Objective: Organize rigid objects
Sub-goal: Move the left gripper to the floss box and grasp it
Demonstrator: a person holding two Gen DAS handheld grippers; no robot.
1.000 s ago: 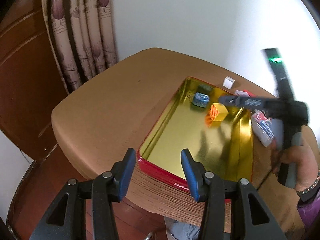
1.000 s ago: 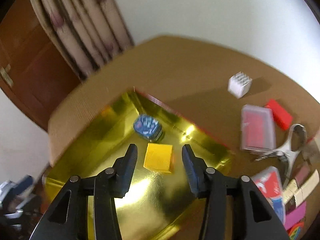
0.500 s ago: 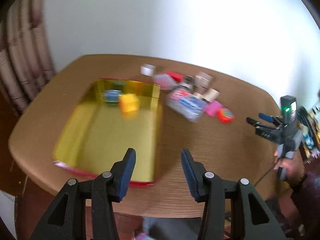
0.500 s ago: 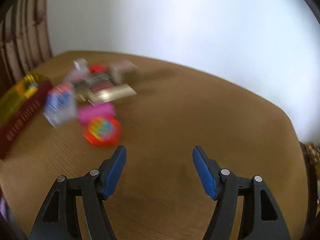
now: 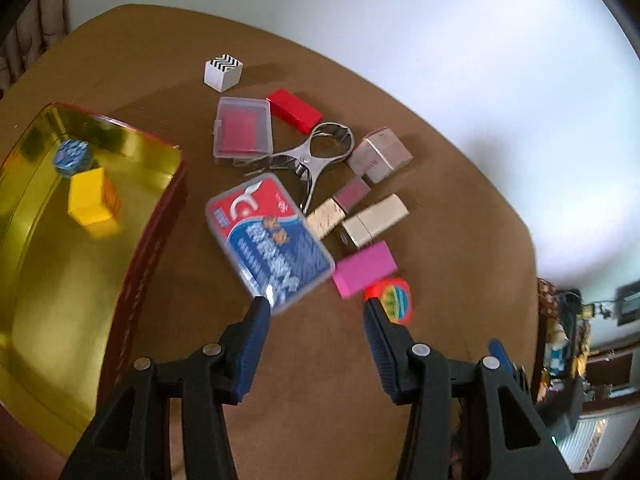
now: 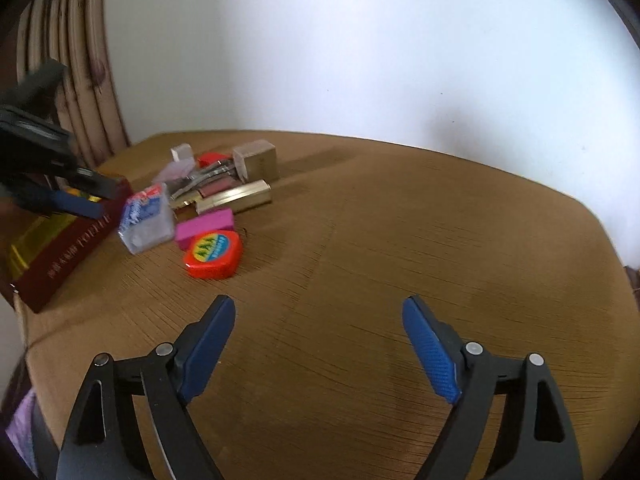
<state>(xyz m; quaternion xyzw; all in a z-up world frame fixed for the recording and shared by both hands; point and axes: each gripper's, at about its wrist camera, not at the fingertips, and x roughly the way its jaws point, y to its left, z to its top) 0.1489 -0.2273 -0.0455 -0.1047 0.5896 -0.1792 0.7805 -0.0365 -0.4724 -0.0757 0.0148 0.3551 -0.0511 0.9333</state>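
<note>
Right gripper (image 6: 318, 312) jaws opening — empty.

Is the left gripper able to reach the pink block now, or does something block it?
Probably yes. The left gripper stands open just short of the pink block, with only bare table between; the card box lies alongside.

Bare table (image 6: 400, 240) right of red tape measure (image 6: 214, 254), clutter crowding beside gold tray (image 5: 160, 216)

Soft daylight, glare on the gold tin (image 5: 36, 240), slight motion blur, fisheye bending and dark corners.
</note>
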